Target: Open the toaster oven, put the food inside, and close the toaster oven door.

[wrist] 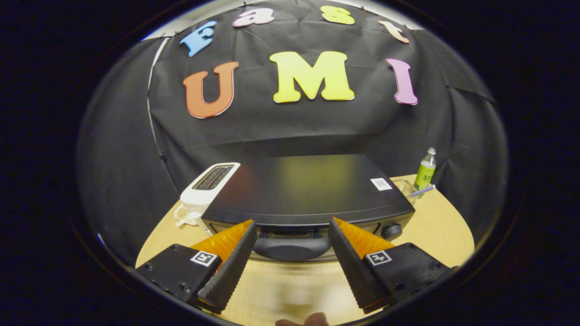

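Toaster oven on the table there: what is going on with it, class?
A person holds the tongs open in front of the black toaster oven, whose door looks closed. The door handle lies between the two fingertips, which do not press on it, so the door seems not yet pulled open. A white toaster stands beside the oven on one side, a green bottle on the other, all on a wooden table.

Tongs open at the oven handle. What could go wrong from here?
1. The tongs are open and flank the door handle of the toaster oven without pressing it; closing early may miss.
2. The white toaster sits close beside the oven; a sideways drift could knock it.
3. Pulling hard might slide the oven along the table.
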Available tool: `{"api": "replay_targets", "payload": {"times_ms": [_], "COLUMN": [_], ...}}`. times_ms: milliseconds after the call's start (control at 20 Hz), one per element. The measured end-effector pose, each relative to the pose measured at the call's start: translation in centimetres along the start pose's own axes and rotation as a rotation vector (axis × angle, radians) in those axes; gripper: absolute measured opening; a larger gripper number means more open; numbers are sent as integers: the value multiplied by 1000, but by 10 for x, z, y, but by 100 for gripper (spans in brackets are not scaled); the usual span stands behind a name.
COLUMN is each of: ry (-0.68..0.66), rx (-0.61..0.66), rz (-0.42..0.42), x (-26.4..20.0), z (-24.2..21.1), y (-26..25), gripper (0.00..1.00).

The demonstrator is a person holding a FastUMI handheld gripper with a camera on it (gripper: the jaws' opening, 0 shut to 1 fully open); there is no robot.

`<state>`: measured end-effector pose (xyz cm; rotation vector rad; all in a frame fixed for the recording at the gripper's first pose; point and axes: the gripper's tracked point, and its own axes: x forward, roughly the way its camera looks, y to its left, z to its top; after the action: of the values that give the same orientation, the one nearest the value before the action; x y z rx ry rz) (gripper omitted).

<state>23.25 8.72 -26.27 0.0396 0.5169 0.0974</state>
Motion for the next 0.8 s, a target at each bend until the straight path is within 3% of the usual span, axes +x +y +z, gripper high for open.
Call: {"api": "replay_targets", "payload": {"times_ms": [300,550,800], "ry": [34,21,67], "rx": [-35,-36,-15], "rz": [-54,-63,-85], "x": [23,13,-19], "z": [-11,-15,-54], "y": [-4,-2,-4], "gripper": [100,100,100]}}
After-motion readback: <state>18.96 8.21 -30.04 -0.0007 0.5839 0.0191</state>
